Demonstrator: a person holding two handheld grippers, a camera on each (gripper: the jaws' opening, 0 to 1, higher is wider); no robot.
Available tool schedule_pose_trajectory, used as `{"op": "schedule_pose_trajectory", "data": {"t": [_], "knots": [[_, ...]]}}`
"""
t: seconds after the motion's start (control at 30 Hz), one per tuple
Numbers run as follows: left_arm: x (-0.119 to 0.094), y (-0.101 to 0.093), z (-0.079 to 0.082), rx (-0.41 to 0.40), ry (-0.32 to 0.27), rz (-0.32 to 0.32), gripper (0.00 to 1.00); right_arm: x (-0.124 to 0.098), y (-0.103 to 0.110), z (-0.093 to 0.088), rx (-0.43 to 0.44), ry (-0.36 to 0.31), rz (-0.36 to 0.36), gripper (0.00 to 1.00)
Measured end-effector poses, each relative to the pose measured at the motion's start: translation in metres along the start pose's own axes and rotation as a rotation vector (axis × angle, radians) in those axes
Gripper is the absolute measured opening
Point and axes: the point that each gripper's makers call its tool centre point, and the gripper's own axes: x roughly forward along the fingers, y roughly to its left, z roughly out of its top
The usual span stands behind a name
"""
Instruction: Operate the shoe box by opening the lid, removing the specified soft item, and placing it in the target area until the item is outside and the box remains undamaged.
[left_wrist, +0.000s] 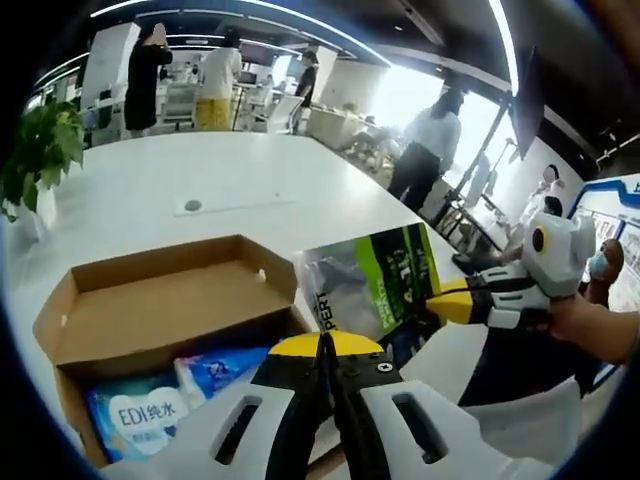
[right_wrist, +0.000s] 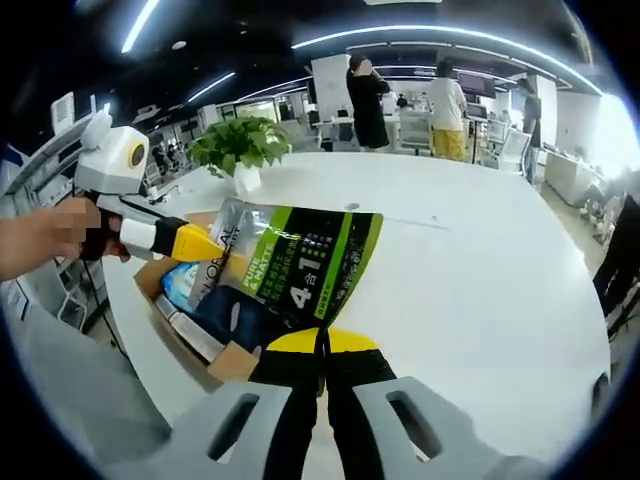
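An open brown shoe box (left_wrist: 170, 300) sits on the white table (left_wrist: 230, 180), its lid flap folded back. Inside lie a soft tissue pack with blue print (left_wrist: 140, 415) and a blue pack (left_wrist: 225, 365). A green, black and silver pouch (left_wrist: 385, 280) hangs above the box's right end. My left gripper (left_wrist: 325, 345) is shut on the pouch's lower left corner. My right gripper (left_wrist: 450, 300) comes in from the right and pinches its other edge. In the right gripper view the pouch (right_wrist: 295, 255) is held over the box (right_wrist: 225, 362), between the right gripper (right_wrist: 322, 340) and the left gripper (right_wrist: 195, 242).
A potted plant (right_wrist: 240, 145) stands at the table's far corner. The table (right_wrist: 470, 270) stretches wide beyond the box. Several people stand among desks at the back of the room. A hand (right_wrist: 50, 235) holds the left gripper's handle.
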Motion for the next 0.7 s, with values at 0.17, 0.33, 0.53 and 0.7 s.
{"op": "schedule_pose_trajectory", "data": {"t": [0.17, 0.33, 0.53, 0.7], "knots": [[0.009, -0.002, 0.001, 0.013, 0.007, 0.0, 0.0, 0.001, -0.009, -0.001, -0.002, 0.006, -0.004, 0.0], [0.021, -0.004, -0.001, 0.027, 0.027, -0.005, 0.0, 0.004, -0.02, -0.005, -0.007, 0.013, -0.015, 0.0], [0.034, -0.002, -0.003, 0.041, 0.046, 0.004, 0.0, 0.011, -0.03, -0.011, 0.0, 0.022, -0.02, 0.0], [0.045, -0.001, -0.003, 0.05, 0.062, -0.001, 0.0, 0.017, -0.039, -0.016, 0.0, 0.038, -0.03, 0.0]]}}
